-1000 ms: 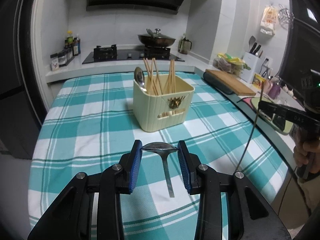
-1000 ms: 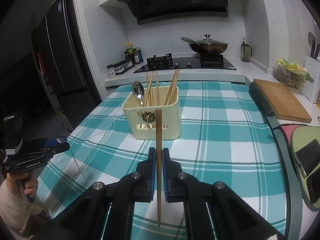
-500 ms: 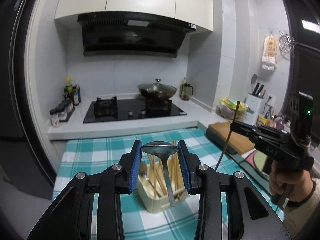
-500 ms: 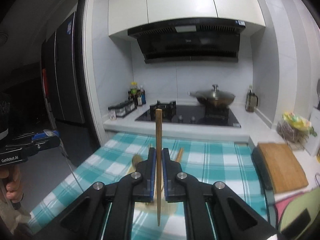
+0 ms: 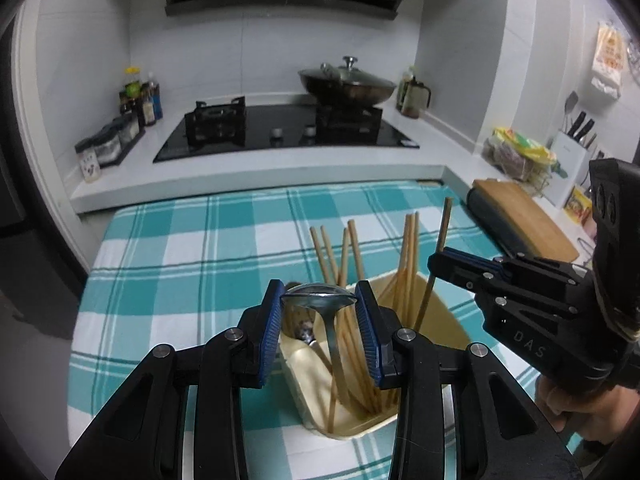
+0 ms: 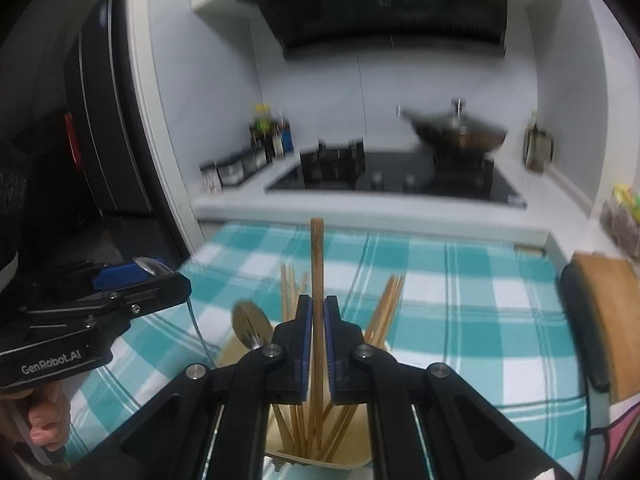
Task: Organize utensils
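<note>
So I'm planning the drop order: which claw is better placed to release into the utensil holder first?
Probably the right claw: its chopstick already reaches down inside the utensil holder. The left claw holds the spoon by its bowl, handle over the holder.

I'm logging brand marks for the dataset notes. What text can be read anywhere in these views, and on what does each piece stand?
"DAS": on the body of the right gripper, seen from the left wrist view.
"GenRobot.AI": on the body of the left gripper, seen from the right wrist view.
Hanging bag on the wall: printed, too small to read.
Spice jars on the counter: labels unreadable.
Range hood: a small mark, blurred.
</note>
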